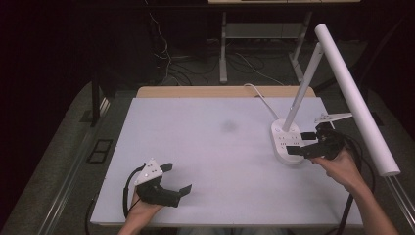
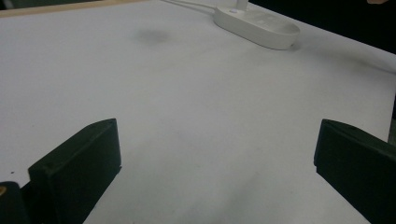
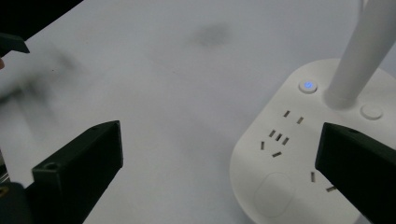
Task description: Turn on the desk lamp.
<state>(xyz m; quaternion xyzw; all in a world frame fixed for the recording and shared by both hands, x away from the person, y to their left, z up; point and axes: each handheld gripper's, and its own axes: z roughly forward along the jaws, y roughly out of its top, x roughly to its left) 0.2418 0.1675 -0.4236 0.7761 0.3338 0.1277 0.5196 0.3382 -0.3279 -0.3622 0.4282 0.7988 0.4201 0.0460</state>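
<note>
My right gripper [image 1: 299, 144]: jaws wide, holding nothing, over the lamp base [image 1: 286, 142]. Lamp stem [image 1: 302, 89] rises just beyond. My left gripper [image 1: 178, 179]: jaws wide, well apart from lamp base, on white table [image 1: 215, 147]. Dark smudge [image 1: 228, 126] nearer lamp base.

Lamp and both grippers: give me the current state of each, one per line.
Desk lamp: upright on its base, arm tilted, light bar not visibly lit.
Power button: glowing blue.
Left gripper: open, empty, low over the table.
Right gripper: open, empty, over the lamp base.
</note>
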